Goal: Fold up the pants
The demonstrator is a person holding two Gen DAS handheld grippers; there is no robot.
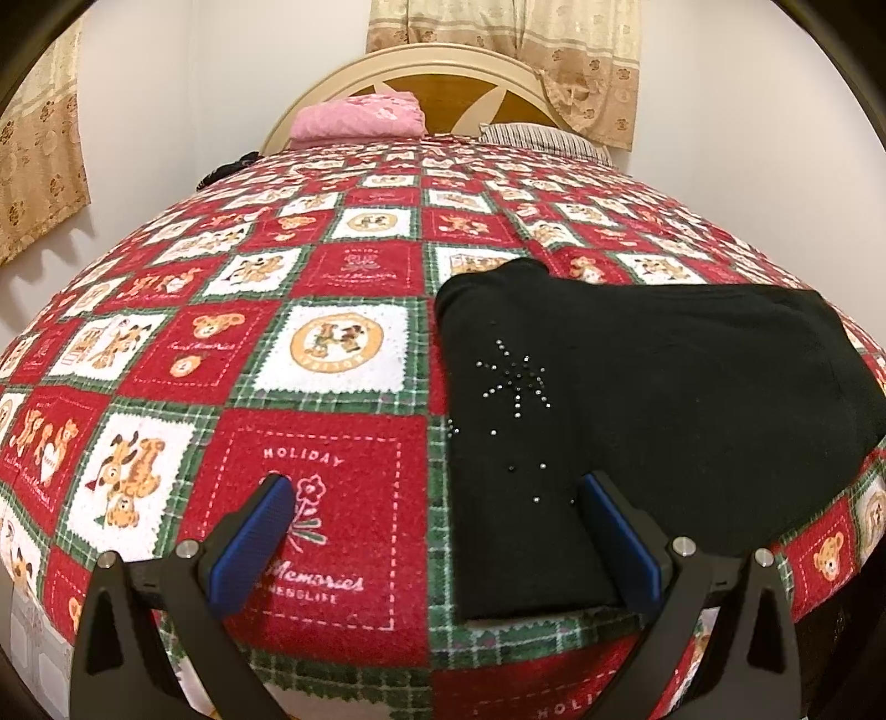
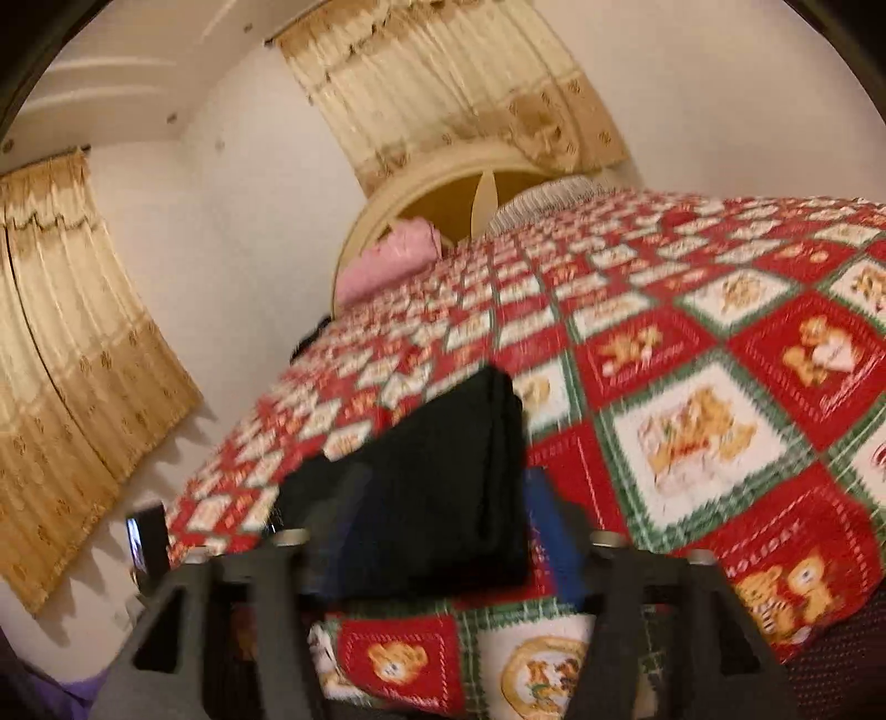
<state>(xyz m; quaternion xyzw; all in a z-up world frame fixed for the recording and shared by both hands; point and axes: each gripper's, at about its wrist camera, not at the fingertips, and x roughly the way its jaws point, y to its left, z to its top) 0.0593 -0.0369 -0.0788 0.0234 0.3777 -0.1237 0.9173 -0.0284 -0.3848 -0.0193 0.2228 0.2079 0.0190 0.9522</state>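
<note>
In the left wrist view, the pants (image 1: 637, 410) are seen folded into a black stack on the bed (image 1: 332, 343), near its front edge. The left gripper (image 1: 437, 526) is spread wide and empty; its right finger overlaps the stack's near corner, so the stack lies ahead and to the right.

In the blurred right wrist view, the right gripper (image 2: 443, 531) is seen with jaws apart, released; the pants (image 2: 432, 487) sit between them, long axis running away.

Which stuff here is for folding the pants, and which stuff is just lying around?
For the job:
- black pants, folded on the bedspread
- left claw, open
- right claw, open

Just lying around:
- pink pillow
- striped pillow
- curtains
- headboard
</note>
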